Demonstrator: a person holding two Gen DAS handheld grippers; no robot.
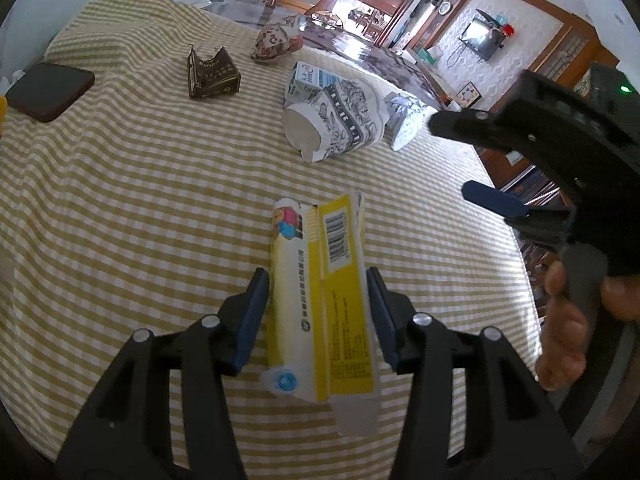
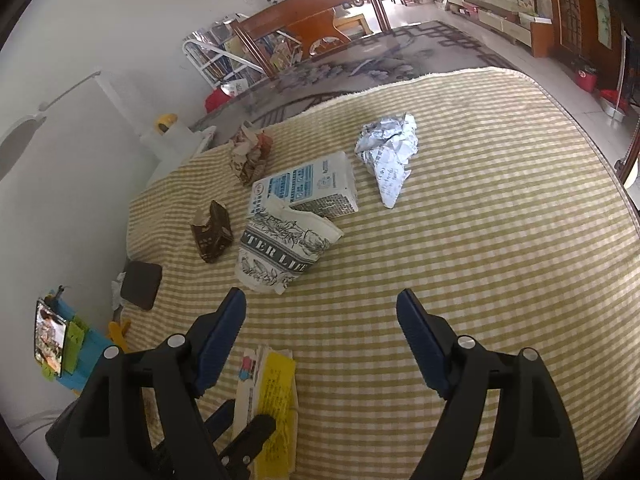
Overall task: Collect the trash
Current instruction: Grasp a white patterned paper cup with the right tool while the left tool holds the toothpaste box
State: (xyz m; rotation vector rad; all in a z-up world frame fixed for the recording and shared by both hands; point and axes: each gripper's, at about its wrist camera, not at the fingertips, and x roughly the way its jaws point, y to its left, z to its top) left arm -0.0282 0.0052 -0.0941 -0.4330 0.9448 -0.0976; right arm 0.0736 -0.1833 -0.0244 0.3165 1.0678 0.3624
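A flattened yellow and white carton (image 1: 320, 300) lies on the checked cloth, between the fingers of my left gripper (image 1: 318, 304), which touch its two sides. It also shows in the right wrist view (image 2: 272, 396) with the left gripper's fingers around it. My right gripper (image 2: 322, 320) is open and empty above the cloth; it shows at the right of the left wrist view (image 1: 452, 156). Farther off lie a crushed patterned paper cup (image 1: 332, 124) (image 2: 280, 252), a blue and white carton (image 2: 308, 188), a crumpled white paper (image 2: 390, 152), a brown carton (image 1: 212, 74) (image 2: 212, 236) and a crumpled brown wrapper (image 1: 276, 42) (image 2: 250, 152).
The yellow and white checked cloth (image 2: 480, 260) covers a round table. A dark brown flat case (image 1: 48, 90) (image 2: 140, 284) lies near its edge. White furniture (image 2: 60, 160) stands beside the table. A phone on a coloured stand (image 2: 52, 340) is below the edge.
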